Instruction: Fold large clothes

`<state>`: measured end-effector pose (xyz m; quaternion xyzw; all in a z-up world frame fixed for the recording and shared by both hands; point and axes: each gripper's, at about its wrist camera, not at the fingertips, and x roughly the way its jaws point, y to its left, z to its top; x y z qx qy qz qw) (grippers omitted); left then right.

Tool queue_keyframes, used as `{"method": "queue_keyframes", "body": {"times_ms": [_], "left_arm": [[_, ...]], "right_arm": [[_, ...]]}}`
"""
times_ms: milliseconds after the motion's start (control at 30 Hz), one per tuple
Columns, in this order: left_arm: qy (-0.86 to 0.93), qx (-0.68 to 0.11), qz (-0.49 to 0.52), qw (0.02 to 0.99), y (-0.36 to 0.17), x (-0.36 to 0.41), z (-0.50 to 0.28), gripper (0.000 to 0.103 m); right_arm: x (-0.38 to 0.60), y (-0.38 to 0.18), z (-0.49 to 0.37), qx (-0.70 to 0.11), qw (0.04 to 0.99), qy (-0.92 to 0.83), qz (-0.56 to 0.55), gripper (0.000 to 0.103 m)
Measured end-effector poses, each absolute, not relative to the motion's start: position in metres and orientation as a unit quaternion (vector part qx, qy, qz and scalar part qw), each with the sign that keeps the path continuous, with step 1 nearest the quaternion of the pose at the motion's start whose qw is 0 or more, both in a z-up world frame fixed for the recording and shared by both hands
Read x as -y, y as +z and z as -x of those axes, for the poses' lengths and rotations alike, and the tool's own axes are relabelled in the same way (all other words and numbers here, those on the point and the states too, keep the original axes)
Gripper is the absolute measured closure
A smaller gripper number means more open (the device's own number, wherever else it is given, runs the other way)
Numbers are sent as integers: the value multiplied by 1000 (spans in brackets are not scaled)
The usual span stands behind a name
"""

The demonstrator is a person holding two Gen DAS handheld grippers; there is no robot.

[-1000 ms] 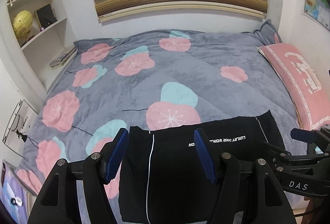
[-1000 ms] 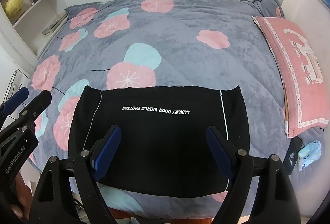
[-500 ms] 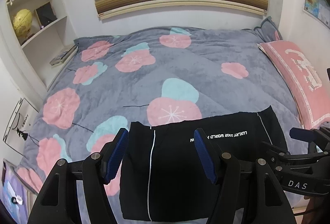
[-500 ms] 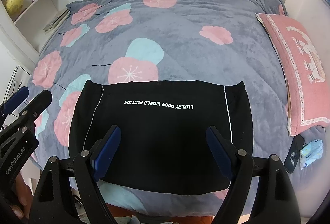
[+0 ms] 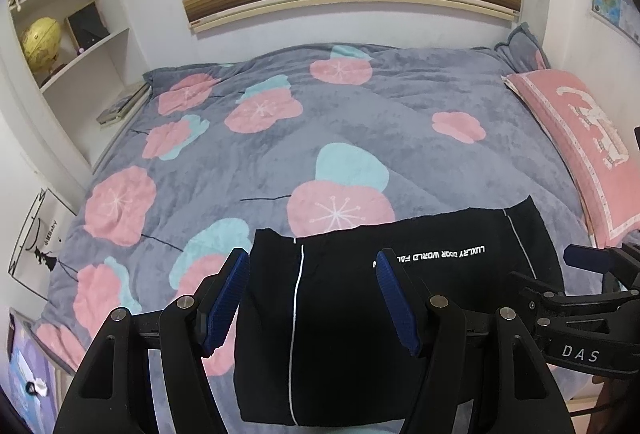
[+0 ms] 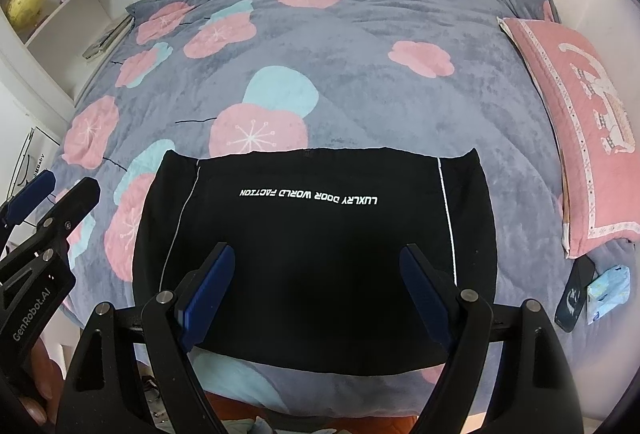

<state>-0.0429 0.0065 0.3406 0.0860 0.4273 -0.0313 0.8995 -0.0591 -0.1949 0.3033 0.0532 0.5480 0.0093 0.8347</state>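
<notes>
A black garment point(image 6: 316, 234) with thin white side stripes and white lettering lies folded into a flat rectangle near the front edge of the bed. In the left wrist view the same garment point(image 5: 340, 314) fills the lower middle. My left gripper point(image 5: 312, 298) hovers above its left part, blue pads wide apart and empty. Over the garment's near half my right gripper point(image 6: 316, 290) is open too, holding nothing. Each gripper shows at the edge of the other's view: the right gripper point(image 5: 580, 298) and the left gripper point(image 6: 44, 210).
The bed carries a grey blanket point(image 6: 360, 82) with pink and teal flowers. A pink pillow point(image 6: 580, 126) lies along its right side, with a dark phone point(image 6: 576, 294) and a tissue pack point(image 6: 608, 290) below it. White shelves point(image 5: 60, 34) with books and a globe stand at the left.
Both views have tipped slightly, so the garment sits a little lower in the left view and higher in the right. The garment and both sets of jaws are unchanged.
</notes>
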Motion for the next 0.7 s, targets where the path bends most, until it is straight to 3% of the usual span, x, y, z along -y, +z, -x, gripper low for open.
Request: {"method": "queue_keyframes", "body": {"times_ms": [700], "left_arm": [[-19,-438,-62,897,331,-22,32,36]], "right_arm": [[194,291,50,-560,827,9,-51,17]]}}
